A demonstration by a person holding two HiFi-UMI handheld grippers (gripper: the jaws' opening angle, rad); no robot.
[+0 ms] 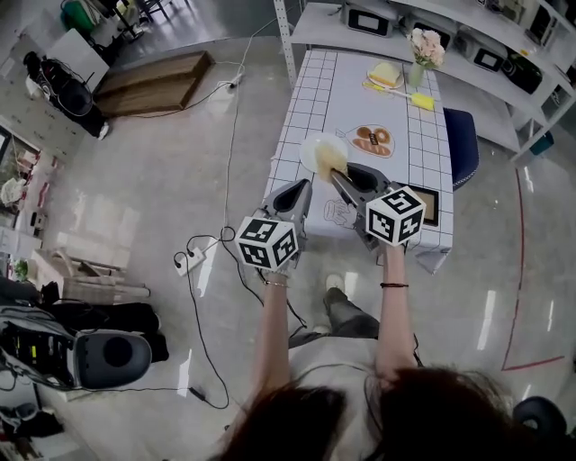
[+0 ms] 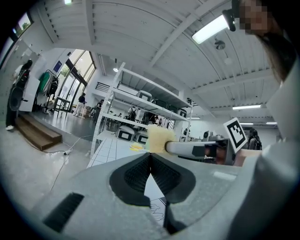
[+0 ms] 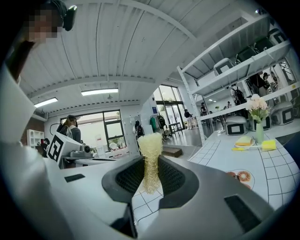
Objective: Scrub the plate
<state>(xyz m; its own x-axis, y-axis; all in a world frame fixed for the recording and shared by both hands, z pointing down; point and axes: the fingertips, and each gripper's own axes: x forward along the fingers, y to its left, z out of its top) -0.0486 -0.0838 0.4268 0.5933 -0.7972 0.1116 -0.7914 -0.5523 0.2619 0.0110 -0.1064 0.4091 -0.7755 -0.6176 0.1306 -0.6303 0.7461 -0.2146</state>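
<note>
A white plate (image 1: 315,149) lies near the left edge of the grid-patterned table (image 1: 328,85). My right gripper (image 1: 339,177) (image 3: 151,171) is shut on a pale yellow mesh scrubber (image 3: 151,154), whose frayed top (image 1: 331,162) overlaps the plate in the head view. Both grippers are held high and point roughly level, so how far the scrubber is from the plate cannot be told. My left gripper (image 1: 302,189) (image 2: 150,157) sits just left of the right one, jaws shut with nothing between them. In the left gripper view the scrubber (image 2: 159,139) and the right gripper (image 2: 206,149) show at the right.
On the table are a plate of doughnuts (image 1: 371,140), a yellow sponge (image 1: 423,102), a flower vase (image 1: 425,49) and a dark board (image 1: 428,205). A blue chair (image 1: 461,135) stands at the right. Shelves with microwaves (image 1: 369,18) are behind. Cables (image 1: 202,261) trail on the floor.
</note>
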